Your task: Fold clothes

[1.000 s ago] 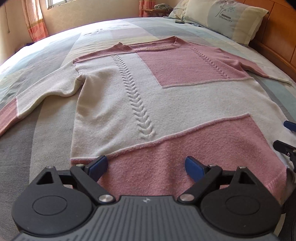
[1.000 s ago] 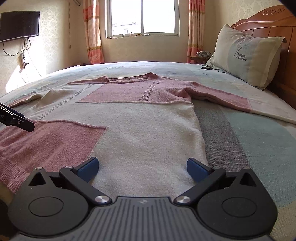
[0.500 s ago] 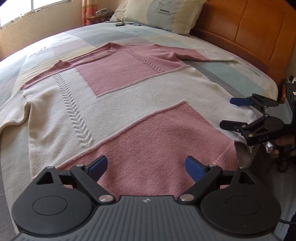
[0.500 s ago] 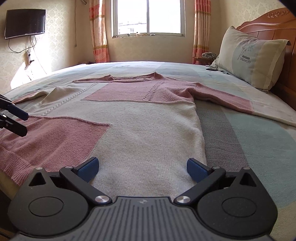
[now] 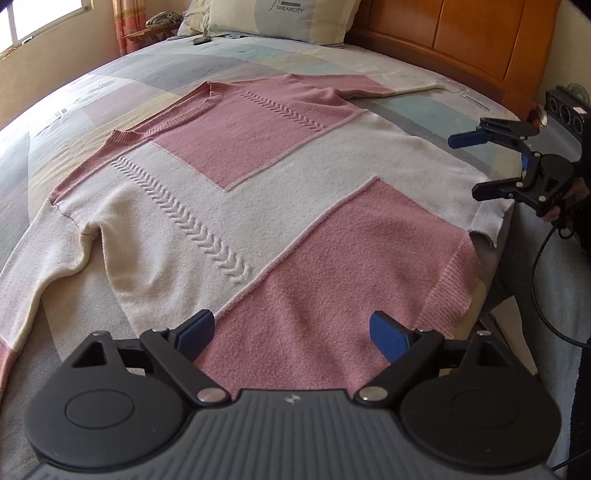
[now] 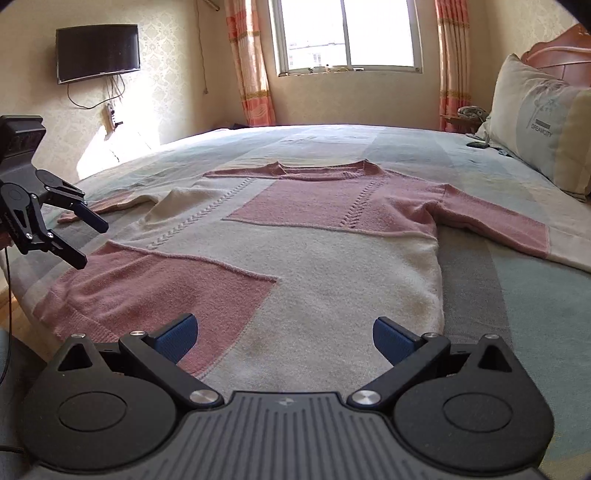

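Lay spread flat, front up, across the patchwork bedspread of the bed: a pink-and-cream knitted sweater, neckline toward the far side, hem at the near edge and drooping slightly over it. Stretched out to either side, both sleeves, the one toward the wooden headboard pink with a cream cuff. Hovered over the pink hem corner, the left hand-held gripper, jaws spread wide, blue pads apart, nothing clamped between them; seen again from the right wrist view at the picture's left edge, clear of the knit. Hung above the cream hem corner, the right hand-held gripper, likewise wide open and empty; seen from the left wrist view near the bed's edge, held by a hand with a cable trailing below. Leaned against the headboard, a pillow printed DREAMCITY. Beyond the bed, a window with striped curtains and a wall-mounted television.
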`<state>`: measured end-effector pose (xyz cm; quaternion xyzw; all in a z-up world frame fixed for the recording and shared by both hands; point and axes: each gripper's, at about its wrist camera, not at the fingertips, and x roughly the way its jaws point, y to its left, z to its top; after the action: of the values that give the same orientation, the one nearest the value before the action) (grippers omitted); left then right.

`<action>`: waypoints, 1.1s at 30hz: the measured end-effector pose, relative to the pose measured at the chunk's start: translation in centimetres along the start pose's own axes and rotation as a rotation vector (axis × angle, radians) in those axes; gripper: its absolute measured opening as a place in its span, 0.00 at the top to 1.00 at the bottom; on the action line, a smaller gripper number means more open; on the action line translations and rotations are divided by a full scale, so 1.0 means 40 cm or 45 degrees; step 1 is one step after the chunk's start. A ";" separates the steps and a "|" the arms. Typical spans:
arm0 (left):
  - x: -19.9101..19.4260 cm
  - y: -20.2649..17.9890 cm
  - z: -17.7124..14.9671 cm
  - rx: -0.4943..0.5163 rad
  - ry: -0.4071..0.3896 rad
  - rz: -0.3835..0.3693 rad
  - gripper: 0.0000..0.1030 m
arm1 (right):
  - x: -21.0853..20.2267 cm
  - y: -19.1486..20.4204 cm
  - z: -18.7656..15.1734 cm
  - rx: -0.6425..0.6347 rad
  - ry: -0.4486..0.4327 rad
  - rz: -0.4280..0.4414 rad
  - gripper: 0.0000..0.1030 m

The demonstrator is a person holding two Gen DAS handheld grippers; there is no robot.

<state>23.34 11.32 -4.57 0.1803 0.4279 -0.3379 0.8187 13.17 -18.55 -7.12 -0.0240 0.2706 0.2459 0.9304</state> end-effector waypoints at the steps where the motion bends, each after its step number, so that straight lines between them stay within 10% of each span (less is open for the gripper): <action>1: 0.005 0.002 0.006 0.028 0.002 0.002 0.12 | 0.014 0.016 0.036 -0.104 0.022 0.057 0.00; 6: 0.052 0.004 0.025 0.164 -0.010 -0.024 0.12 | 0.135 0.096 0.180 -0.514 0.119 0.312 0.00; 12: 0.121 0.030 -0.016 0.137 0.021 -0.125 0.12 | 0.339 0.145 0.203 -0.393 0.237 0.525 0.00; 24: 0.009 0.037 -0.198 0.114 -0.018 -0.084 0.10 | 0.177 -0.010 0.045 -0.486 0.457 0.395 0.00; 30: -0.034 0.011 -0.149 0.137 -0.013 -0.069 0.10 | 0.098 -0.056 0.046 -0.337 0.479 0.302 0.00; 33: -0.042 -0.003 -0.085 0.160 -0.110 -0.045 0.10 | 0.088 -0.042 0.101 -0.336 0.317 0.255 0.00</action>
<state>20.61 13.89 -5.13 0.2088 0.3732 -0.3859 0.8174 18.53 -17.75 -5.64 -0.1488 0.3499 0.3657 0.8495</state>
